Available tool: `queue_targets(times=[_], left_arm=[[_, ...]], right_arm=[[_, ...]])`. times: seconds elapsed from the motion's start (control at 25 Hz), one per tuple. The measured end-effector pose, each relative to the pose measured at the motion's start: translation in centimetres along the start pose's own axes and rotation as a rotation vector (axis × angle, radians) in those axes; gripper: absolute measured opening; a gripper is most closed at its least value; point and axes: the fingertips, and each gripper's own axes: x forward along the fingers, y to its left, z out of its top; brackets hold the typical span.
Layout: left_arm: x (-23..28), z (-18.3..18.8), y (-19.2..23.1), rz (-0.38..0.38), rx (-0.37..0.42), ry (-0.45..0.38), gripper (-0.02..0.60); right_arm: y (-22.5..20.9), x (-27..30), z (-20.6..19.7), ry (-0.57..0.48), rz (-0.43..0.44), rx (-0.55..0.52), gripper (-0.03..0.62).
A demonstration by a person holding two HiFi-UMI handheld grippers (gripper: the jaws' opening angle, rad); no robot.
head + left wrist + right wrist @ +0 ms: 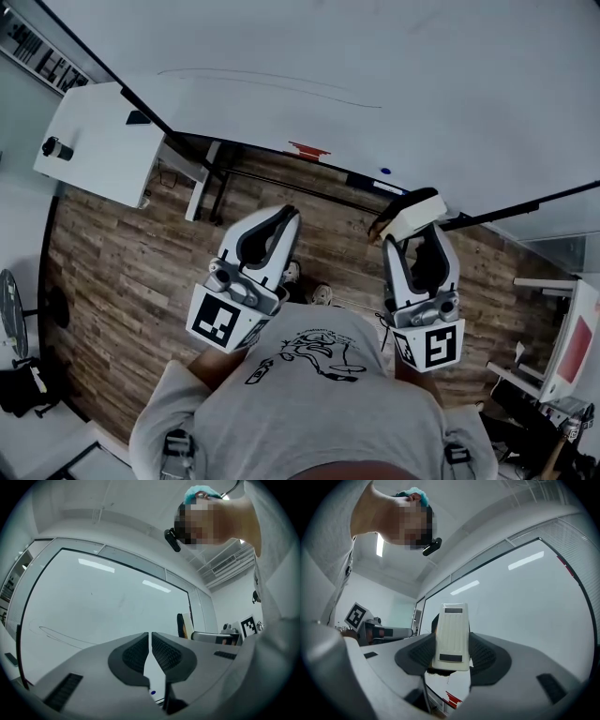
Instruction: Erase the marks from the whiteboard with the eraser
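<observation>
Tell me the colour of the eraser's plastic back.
Cream-white; the eraser shows best in the right gripper view.

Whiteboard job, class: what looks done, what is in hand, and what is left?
Done: the eraser is picked up, clamped by the right gripper. In hand: it is held near the lower edge of the whiteboard. Left: the long thin marks are unwiped. The left gripper is shut and empty.

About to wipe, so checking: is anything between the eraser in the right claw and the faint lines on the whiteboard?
Nothing visible. The right claw grips the eraser near the whiteboard's lower edge; the marks lie up and left across bare board. The left claw, shut and empty, sits aside.
</observation>
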Motion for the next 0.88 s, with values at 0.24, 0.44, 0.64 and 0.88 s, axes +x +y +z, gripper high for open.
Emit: queue_targets(times=[0.24,0.44,0.64,0.88], left_arm=[[0.6,0.0,3.4,-0.038,-0.007,0.006,0.035],[1.6,-0.3,5.1,-0.069,-0.010,0.011,0.035],[2.6,-0.4,5.9,-0.078,-0.018,0.009,0.035],[3.5,-0.4,6.6,-0.080,-0.006,0.010,0.035]], right_arm=[[1.1,3.6,-0.1,-0.007,-0.021,-0.042,0.227],[0.7,5.5,-0.3,-0.012,-0.056,-0.075,0.227],[-0.6,6.8,-0.6,0.005,-0.078,-0.125,0.227],[-3.0,9.3,-0.4,0.045,-0.129,-0.332,0.227]])
